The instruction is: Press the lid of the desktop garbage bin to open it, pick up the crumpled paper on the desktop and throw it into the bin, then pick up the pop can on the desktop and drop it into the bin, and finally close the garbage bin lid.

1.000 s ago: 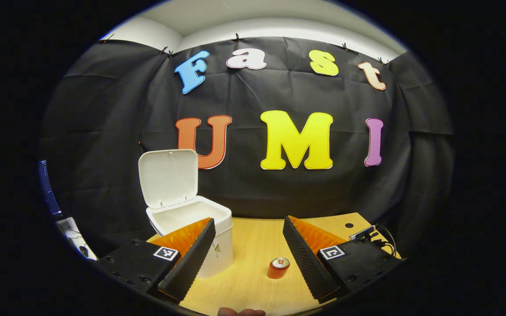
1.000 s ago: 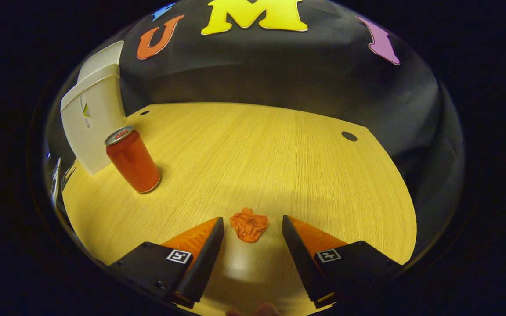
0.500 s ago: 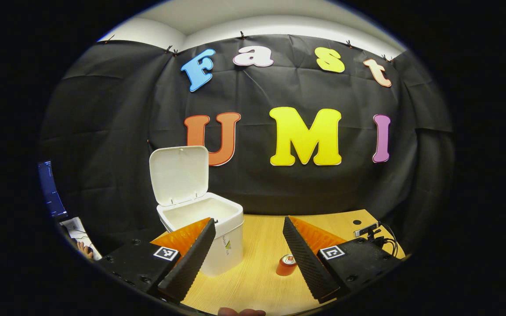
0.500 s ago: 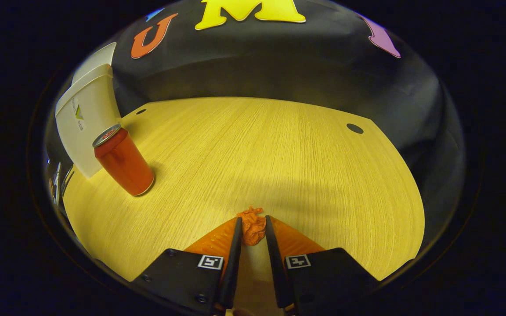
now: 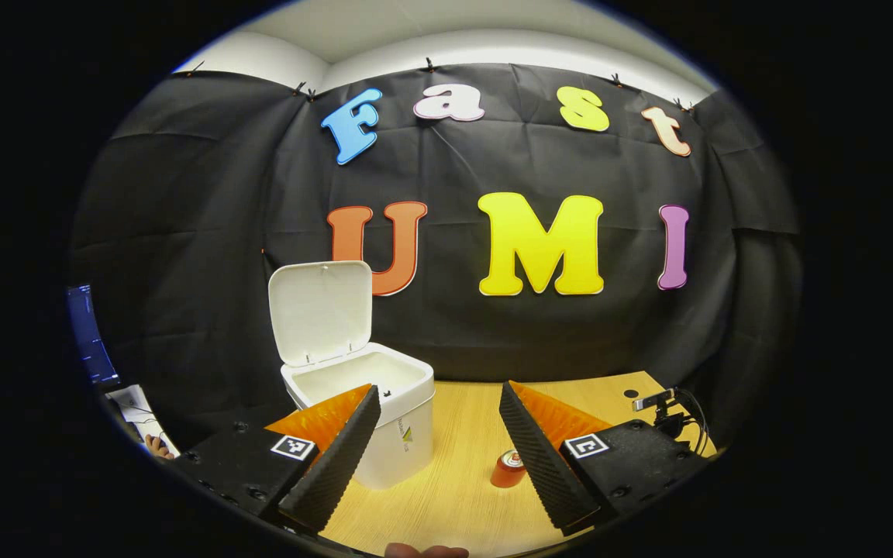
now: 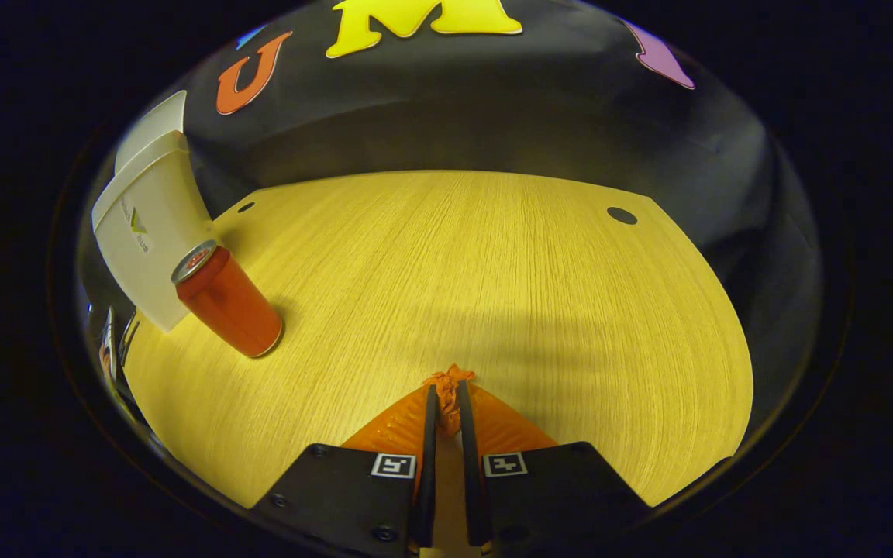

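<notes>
So right gripper (image 6: 446,403) pinches the crumpled paper (image 6: 449,381) low over the desk (image 6: 493,271), left gripper (image 5: 439,434) gapes empty near the lid-up bin (image 5: 361,387), thin tip-grip could slip mid-carry

- A black cloth wall (image 5: 183,232) hangs behind the desk, creased and wrinkled, pinned along its top edge by small dark clips (image 5: 429,63).
- Above the cloth runs a pale white wall strip and ceiling (image 5: 454,31) — evenly lit, with a corner at the upper left.
- A light wooden desktop with a fine straight grain (image 6: 493,271) fills the lower ground; its far corners are cut at an angle.
- Two small round dark holes sit near the far edge — one at the right (image 6: 622,215), one at the left (image 6: 246,207).
- A soft broad shadow (image 6: 508,325) crosses the wood.
- A small black device with dark cables (image 5: 667,411) sits at the desk's far right corner.
- A blue-lit screen edge (image 5: 88,333) shows at far left.
</notes>
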Action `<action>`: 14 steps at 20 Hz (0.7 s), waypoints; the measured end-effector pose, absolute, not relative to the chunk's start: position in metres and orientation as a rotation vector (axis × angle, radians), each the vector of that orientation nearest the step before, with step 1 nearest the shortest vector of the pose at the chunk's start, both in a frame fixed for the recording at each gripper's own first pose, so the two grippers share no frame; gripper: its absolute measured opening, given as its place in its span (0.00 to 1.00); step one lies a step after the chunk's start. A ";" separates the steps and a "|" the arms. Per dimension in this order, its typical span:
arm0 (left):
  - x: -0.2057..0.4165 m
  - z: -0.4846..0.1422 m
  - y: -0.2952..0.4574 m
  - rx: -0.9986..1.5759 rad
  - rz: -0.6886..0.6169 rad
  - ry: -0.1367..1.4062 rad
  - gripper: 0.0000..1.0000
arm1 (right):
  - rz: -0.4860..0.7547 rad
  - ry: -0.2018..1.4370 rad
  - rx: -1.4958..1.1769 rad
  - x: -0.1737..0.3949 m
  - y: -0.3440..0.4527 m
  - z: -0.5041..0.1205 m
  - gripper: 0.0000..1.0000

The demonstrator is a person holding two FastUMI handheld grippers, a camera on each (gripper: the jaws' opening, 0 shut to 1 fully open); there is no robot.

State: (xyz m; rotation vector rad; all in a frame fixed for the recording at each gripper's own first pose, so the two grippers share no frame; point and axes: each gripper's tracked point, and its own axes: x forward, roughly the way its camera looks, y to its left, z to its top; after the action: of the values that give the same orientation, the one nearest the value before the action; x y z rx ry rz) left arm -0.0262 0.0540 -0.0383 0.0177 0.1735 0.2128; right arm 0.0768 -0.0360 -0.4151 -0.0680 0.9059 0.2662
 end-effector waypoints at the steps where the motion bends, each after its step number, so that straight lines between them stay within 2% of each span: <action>1: -0.026 -0.040 0.055 0.023 0.207 0.173 1.00 | 0.270 0.881 -0.065 0.078 -0.033 -0.401 0.14; 4: -0.028 -0.040 0.059 0.041 0.188 0.168 1.00 | 0.286 0.800 -0.052 0.084 -0.021 -0.354 0.17; 14: -0.035 -0.046 0.067 0.006 0.123 0.161 1.00 | 0.384 0.552 -0.025 0.098 0.043 -0.198 0.17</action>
State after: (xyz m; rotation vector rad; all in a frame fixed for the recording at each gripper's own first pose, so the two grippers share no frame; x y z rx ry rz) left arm -0.0347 0.0669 -0.0463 0.0063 0.1608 0.1234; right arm 0.0977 0.0433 -0.1978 -0.0248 0.5519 0.3843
